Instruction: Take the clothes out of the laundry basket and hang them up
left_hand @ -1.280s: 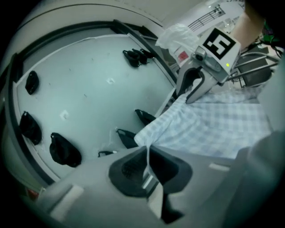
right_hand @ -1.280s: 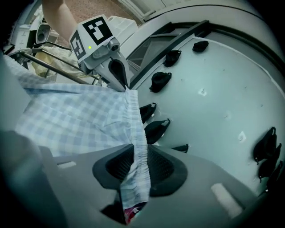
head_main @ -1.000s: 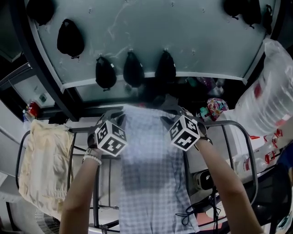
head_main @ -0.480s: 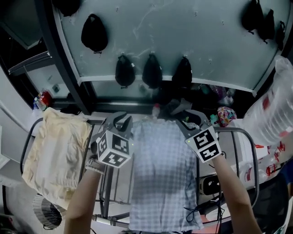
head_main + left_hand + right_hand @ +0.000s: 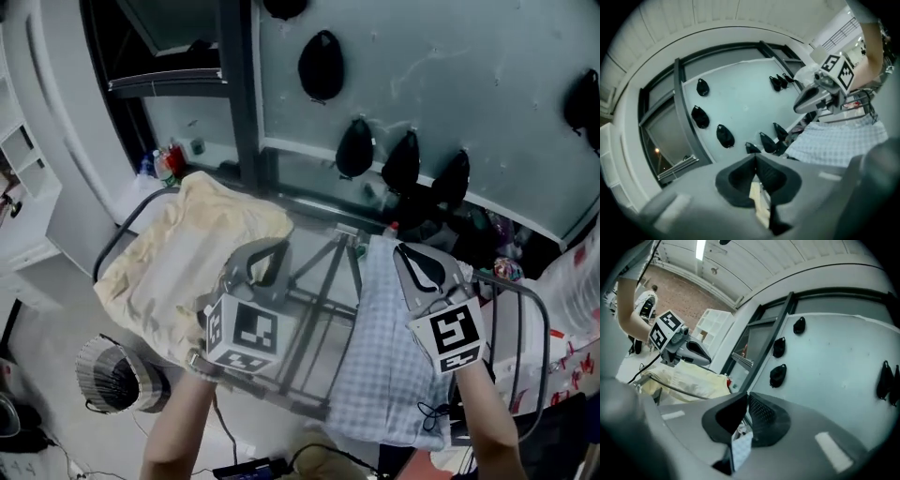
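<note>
Nothing readable is coming through at this moment. The left marker cube [image 5: 242, 333] is showing only black-and-white square patterns, no letters and no digits. The right marker cube [image 5: 457, 335] is showing the same kind of blocky pattern, and it is turning up again in the left gripper view, still pure pattern. Red print is showing on the clear plastic bag [image 5: 577, 281], but it is coming out far too small and blurred to read.

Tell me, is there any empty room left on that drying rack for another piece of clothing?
Yes: the bare bars in the middle of the drying rack, bordered by the cream garment on one side and the checked shirt on the other. Both ends are already covered by those clothes.
</note>
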Demonstrator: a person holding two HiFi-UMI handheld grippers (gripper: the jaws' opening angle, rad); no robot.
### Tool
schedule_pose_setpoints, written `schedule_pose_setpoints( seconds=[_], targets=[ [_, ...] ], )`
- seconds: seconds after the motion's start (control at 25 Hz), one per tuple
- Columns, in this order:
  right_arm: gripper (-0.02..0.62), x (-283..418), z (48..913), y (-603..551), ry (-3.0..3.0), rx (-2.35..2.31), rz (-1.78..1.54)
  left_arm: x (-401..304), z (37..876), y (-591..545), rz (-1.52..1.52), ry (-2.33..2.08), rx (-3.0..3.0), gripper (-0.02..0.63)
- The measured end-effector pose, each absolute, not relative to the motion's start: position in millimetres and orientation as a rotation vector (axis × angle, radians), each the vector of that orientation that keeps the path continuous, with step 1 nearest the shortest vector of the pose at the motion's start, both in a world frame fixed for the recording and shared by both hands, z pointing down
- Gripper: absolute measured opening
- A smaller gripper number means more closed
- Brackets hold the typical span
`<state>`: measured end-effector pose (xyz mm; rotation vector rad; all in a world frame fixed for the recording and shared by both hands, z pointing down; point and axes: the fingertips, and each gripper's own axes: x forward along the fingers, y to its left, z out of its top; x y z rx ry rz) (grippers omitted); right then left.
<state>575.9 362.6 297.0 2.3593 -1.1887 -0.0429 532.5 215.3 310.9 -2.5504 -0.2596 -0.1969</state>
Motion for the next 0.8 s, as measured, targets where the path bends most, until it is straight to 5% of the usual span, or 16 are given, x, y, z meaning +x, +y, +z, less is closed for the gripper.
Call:
schedule_pose_setpoints(
  seconds=[0.8],
  targets=[
    [0.008, 235.4, 203.4, 141.9, -1.734, 2.111, -0.394, 146.0, 242.5, 22.1, -0.204, 0.353, -2.564, -0.007]
  ],
)
